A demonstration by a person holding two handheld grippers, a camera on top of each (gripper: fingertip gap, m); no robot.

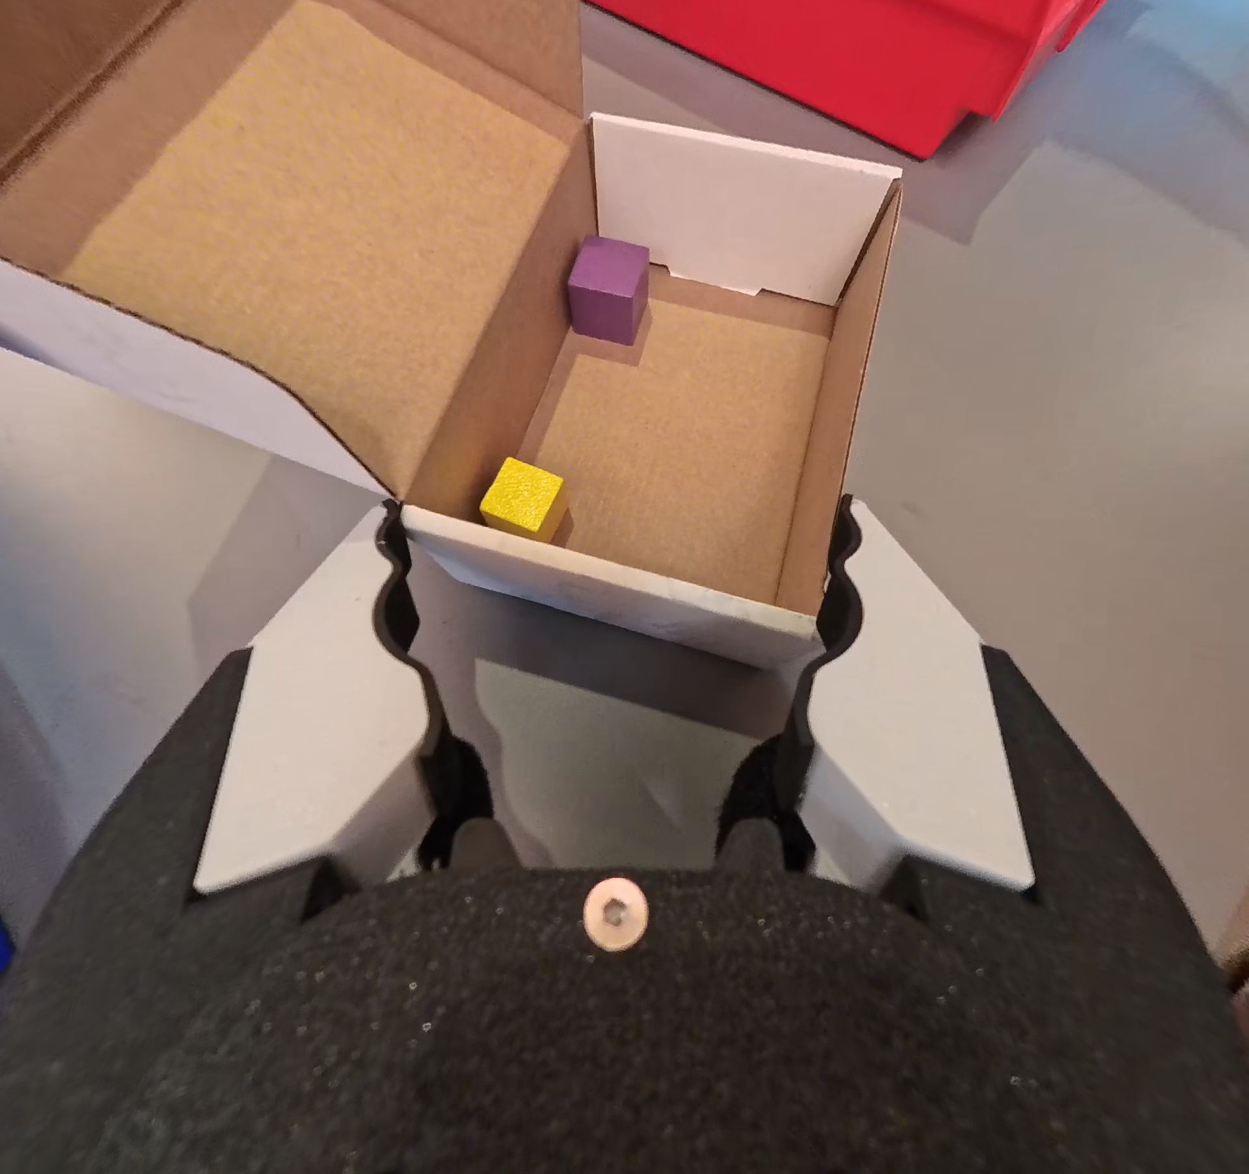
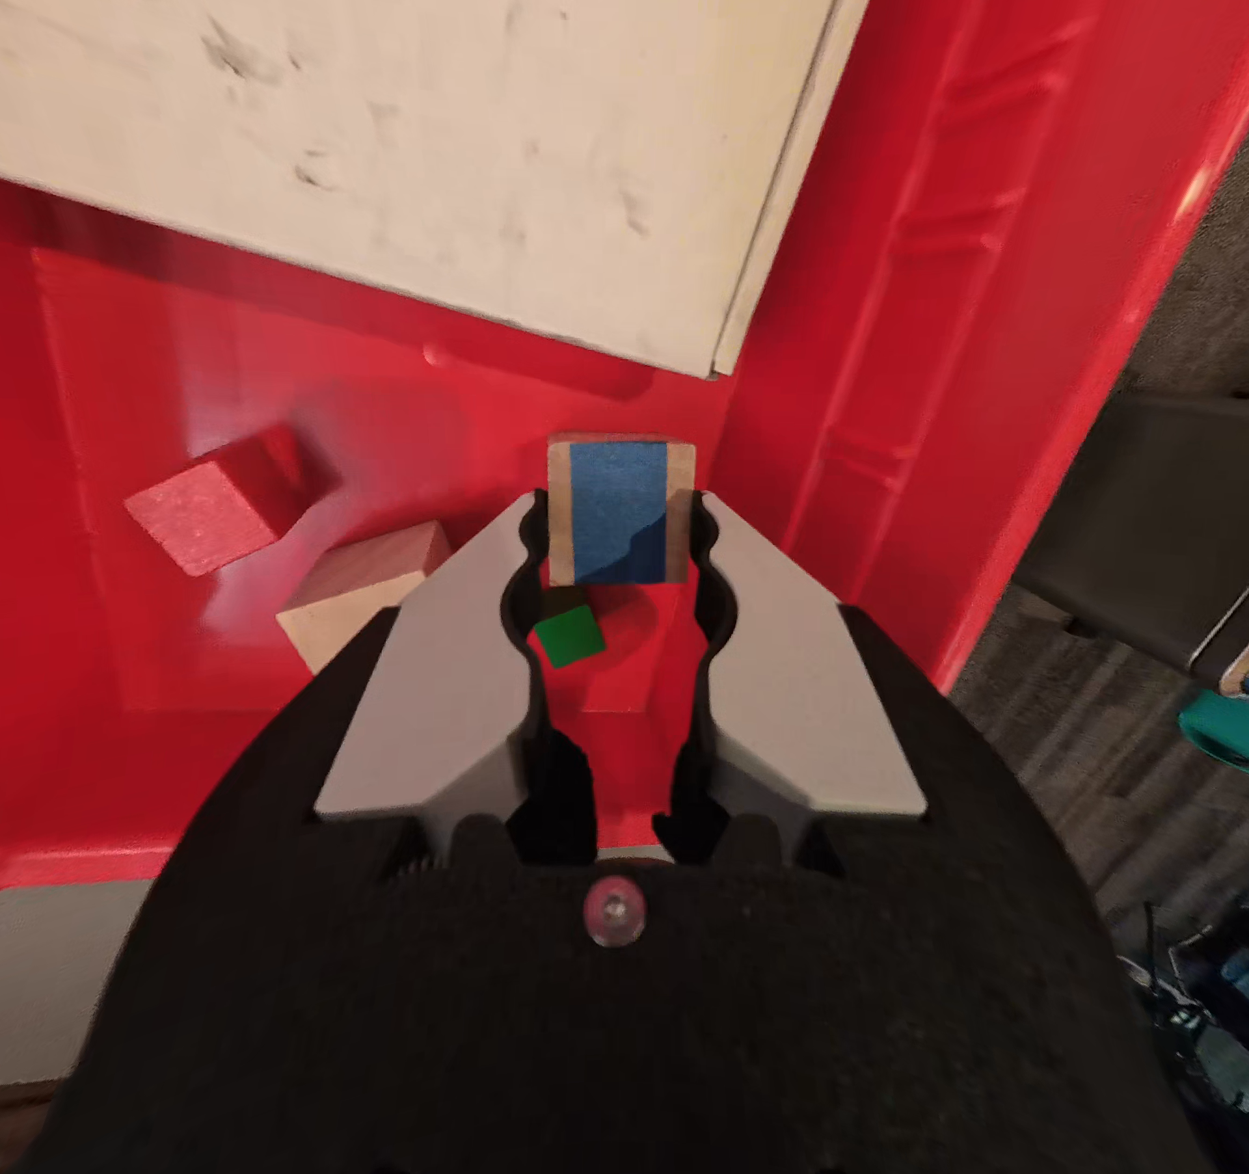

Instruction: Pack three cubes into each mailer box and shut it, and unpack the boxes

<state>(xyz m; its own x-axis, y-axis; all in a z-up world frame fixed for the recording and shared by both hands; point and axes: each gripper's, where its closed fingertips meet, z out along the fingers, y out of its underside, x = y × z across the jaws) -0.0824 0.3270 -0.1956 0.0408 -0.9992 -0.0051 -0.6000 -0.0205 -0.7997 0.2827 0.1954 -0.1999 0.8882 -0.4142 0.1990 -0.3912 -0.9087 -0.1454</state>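
Observation:
In the left wrist view an open white mailer box (image 1: 608, 591) with a brown inside stands on the grey table, lid (image 1: 304, 216) folded back to the left. A purple cube (image 1: 607, 289) sits at its far left corner and a yellow cube (image 1: 524, 499) at its near left corner. My left gripper (image 1: 616, 533) is open and empty, its fingertips level with the box's near wall. In the right wrist view my right gripper (image 2: 618, 520) is shut on a wooden cube with a blue face (image 2: 620, 512), held above the floor of a red bin (image 2: 912, 330).
In the red bin lie a red cube (image 2: 216, 510), a plain wooden cube (image 2: 351, 591), a small green cube (image 2: 569, 636) and a closed white mailer box (image 2: 405, 128). The bin also shows in the left wrist view (image 1: 845, 13), beyond the open box.

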